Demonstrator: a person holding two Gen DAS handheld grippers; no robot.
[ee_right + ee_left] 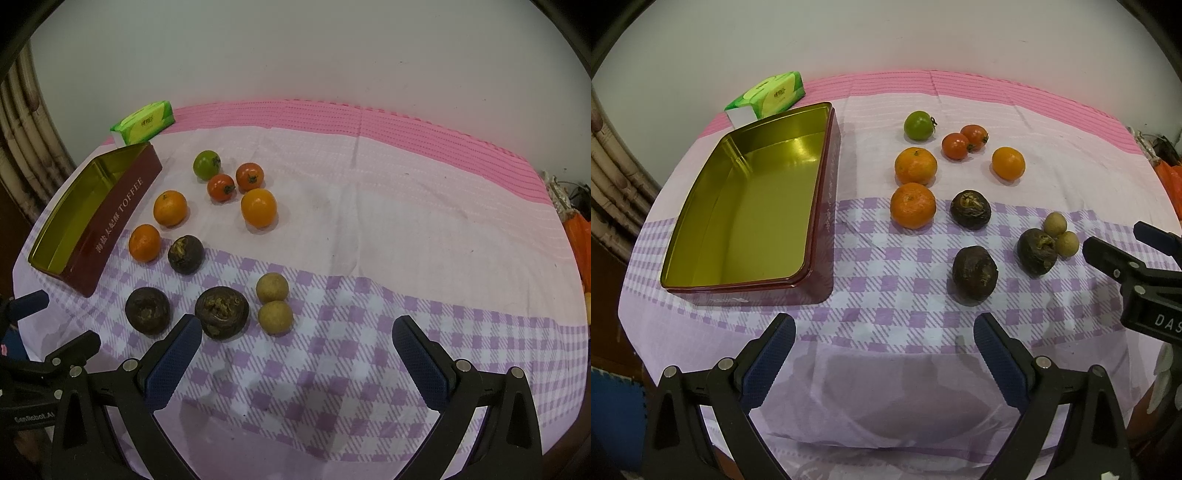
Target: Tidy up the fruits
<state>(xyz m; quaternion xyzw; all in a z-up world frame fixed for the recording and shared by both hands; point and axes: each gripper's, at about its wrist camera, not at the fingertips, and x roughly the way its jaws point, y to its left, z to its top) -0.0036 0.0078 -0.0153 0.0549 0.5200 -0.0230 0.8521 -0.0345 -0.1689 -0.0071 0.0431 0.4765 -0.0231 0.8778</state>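
Observation:
An empty red toffee tin (701, 206) with a gold inside lies at the left; it also shows in the right wrist view (122, 206). Fruit lies loose on the cloth to its right: three oranges (913, 205), two red tomatoes (955, 146), a green tomato (918, 125), three dark brown fruits (973, 275) and two small tan longans (275, 317). My left gripper (884, 336) is open and empty, near the table's front edge. My right gripper (297, 338) is open and empty, just in front of a dark fruit (221, 312) and the longans.
A green tissue pack (768, 94) lies behind the tin by the white wall. The table carries a pink and purple checked cloth (406, 229). The right gripper shows at the right edge of the left wrist view (1115, 247).

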